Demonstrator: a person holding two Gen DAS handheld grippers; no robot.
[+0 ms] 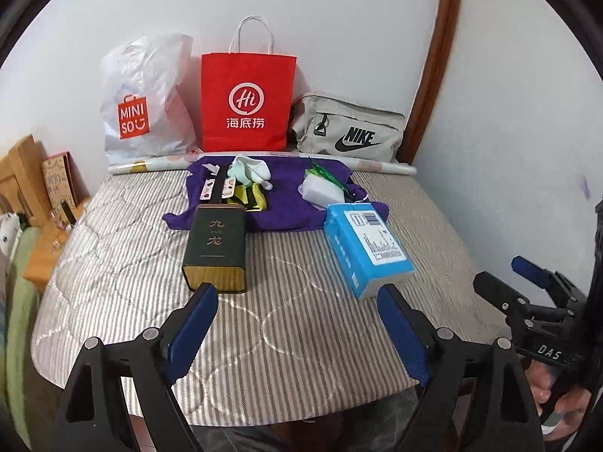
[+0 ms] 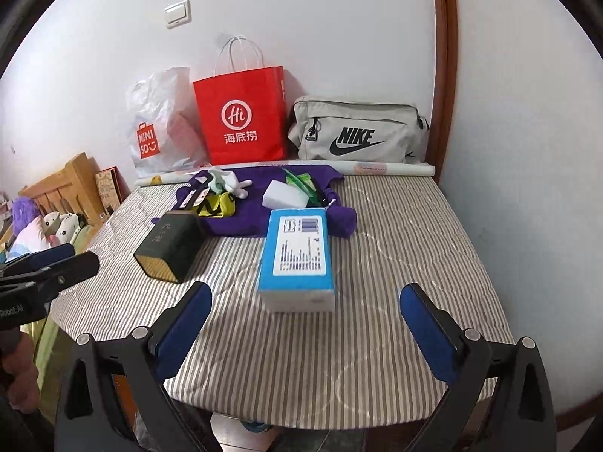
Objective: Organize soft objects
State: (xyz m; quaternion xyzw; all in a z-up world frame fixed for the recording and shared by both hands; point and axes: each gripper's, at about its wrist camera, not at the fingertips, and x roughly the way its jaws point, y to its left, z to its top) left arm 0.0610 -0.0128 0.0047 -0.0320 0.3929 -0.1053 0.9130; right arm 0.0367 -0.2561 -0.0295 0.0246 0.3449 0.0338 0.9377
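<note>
1. Left gripper [image 1: 297, 324] hangs over the worktop's [image 1: 309, 339] near edge, fingers spread wide, holding nothing.
2. Right gripper [image 2: 305, 324] likewise, wide apart and empty.
3. Soft items, among them white socks [image 1: 252, 171], lie on a purple cloth [image 1: 286, 203] near the far edge.

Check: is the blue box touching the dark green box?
Apart. In the right wrist view, a strip of striped mattress shows plainly between the blue box and the dark green box.
</note>
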